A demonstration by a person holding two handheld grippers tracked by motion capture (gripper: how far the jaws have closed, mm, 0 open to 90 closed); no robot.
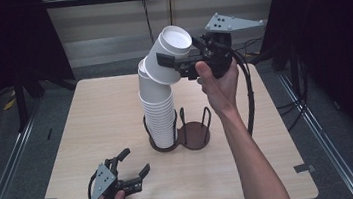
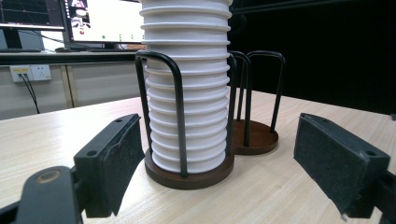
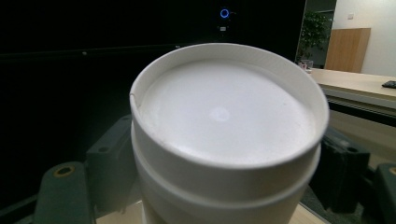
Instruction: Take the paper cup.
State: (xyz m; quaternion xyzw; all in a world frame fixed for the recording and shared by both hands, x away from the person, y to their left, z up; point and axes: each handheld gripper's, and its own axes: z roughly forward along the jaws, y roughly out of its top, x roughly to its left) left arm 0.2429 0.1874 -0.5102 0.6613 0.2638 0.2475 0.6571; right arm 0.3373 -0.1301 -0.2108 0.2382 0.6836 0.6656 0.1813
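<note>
Right tool pinching top cups, tilted off the stack.
Top cups (image 1: 172,54) lean toward 1 o'clock from the white cup stack (image 1: 158,114), which sits in the left ring of the dark wire holder (image 1: 193,135) mid-surface (image 1: 92,129). Right tool (image 1: 180,64) clamps the cup walls from 3 o'clock. Left tool (image 1: 134,167), jaws spread, nothing between them, rests at 7 o'clock of the holder, near the front edge.

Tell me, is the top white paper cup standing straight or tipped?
Tipped. The top white paper cup leans right off the stack of white cups, clamped in the right gripper.
</note>
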